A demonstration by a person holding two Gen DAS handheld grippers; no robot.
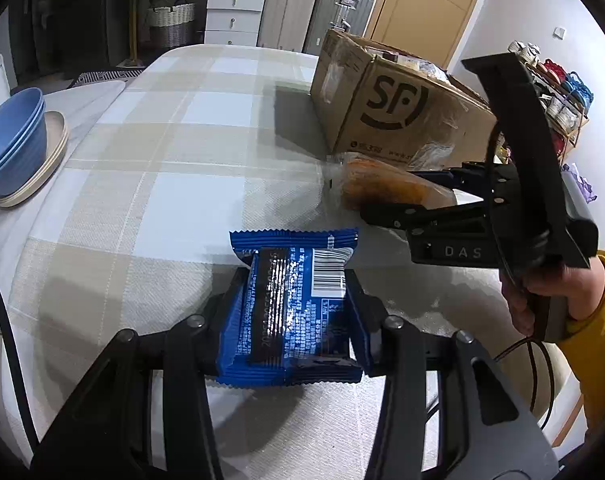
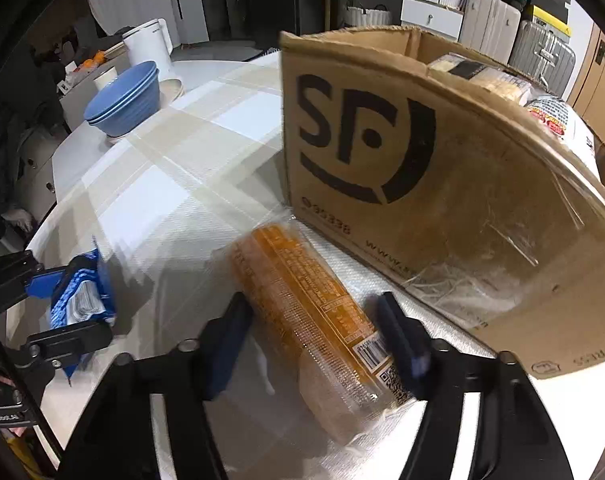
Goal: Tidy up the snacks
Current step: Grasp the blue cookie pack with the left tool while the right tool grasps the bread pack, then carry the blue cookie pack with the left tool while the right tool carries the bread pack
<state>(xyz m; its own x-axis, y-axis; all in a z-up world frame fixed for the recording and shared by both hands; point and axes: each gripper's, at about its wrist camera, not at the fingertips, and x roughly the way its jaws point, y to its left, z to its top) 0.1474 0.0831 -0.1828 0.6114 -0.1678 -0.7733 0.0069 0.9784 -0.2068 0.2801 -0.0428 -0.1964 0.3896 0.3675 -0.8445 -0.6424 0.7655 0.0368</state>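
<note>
My left gripper (image 1: 292, 300) is shut on a blue snack packet (image 1: 290, 308), held just above the checked tablecloth; the packet also shows in the right wrist view (image 2: 82, 300). My right gripper (image 2: 316, 336) has its fingers around a long orange snack pack in clear wrap (image 2: 314, 312), which lies beside the cardboard box (image 2: 422, 184); whether the pads press it is unclear. In the left wrist view the right gripper (image 1: 378, 200) holds that orange pack (image 1: 378, 184) in front of the box (image 1: 390, 108). The open box holds several snack packs (image 2: 482, 76).
Stacked blue bowls on plates (image 1: 14, 148) stand at the table's left edge, with a white kettle (image 2: 150, 44) behind. Drawers, suitcases and a door are beyond the table. A shelf (image 1: 558, 92) stands at the right wall.
</note>
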